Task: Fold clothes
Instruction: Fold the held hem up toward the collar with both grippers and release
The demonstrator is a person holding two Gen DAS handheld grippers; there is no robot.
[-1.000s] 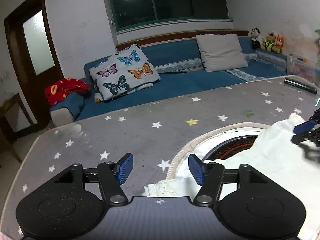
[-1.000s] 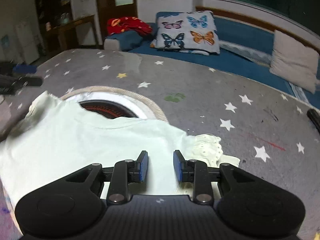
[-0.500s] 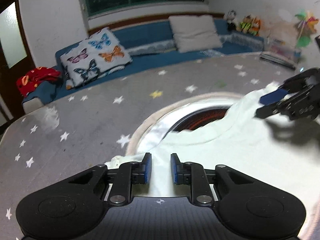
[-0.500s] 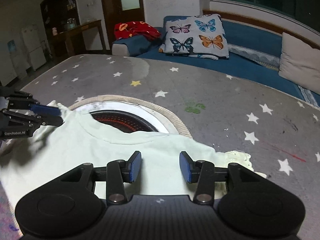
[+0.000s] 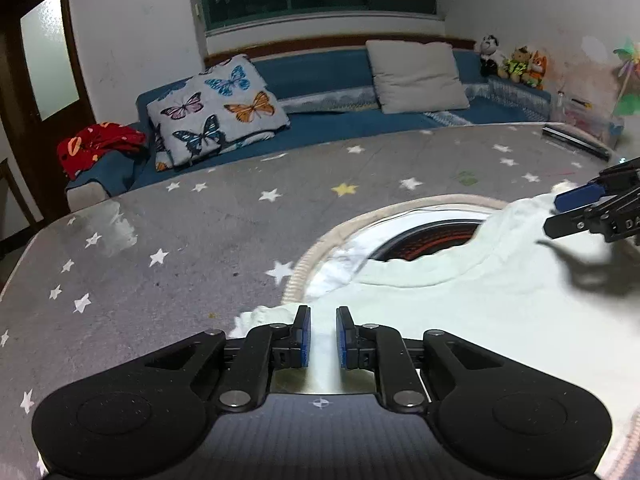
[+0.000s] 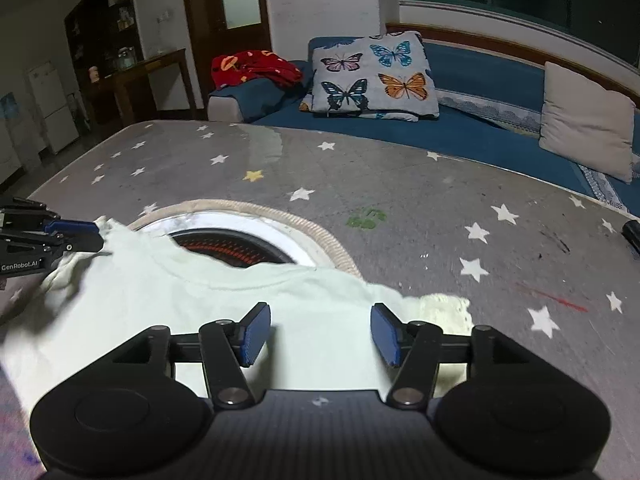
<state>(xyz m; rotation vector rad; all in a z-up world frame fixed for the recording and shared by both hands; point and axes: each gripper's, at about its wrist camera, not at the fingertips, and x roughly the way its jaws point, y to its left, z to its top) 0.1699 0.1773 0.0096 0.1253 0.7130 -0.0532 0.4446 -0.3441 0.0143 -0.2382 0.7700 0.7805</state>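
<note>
A pale green shirt (image 5: 460,304) lies flat on the grey star-patterned table (image 5: 208,240), its neckline over a round opening with a rope rim (image 5: 424,236). My left gripper (image 5: 322,336) is shut on the shirt's edge near a lacy sleeve (image 5: 260,318). In the right wrist view my right gripper (image 6: 318,338) stands open just above the shirt (image 6: 200,312), beside the other lacy sleeve (image 6: 444,308), with nothing between its fingers. Each view also catches the other tool: the right gripper (image 5: 576,208) at the shirt's far corner, the left gripper (image 6: 76,232) at its left corner.
Behind the table (image 6: 400,200) runs a blue sofa (image 5: 328,76) with a butterfly pillow (image 5: 216,108), a beige pillow (image 5: 416,70) and a red cloth (image 5: 96,144). A dark flat object (image 5: 576,142) lies at the table's far right edge. A door and shelves stand at the left.
My left gripper came onto the shirt's edge and shut on it. My right gripper opened wide and let go of the shirt.
</note>
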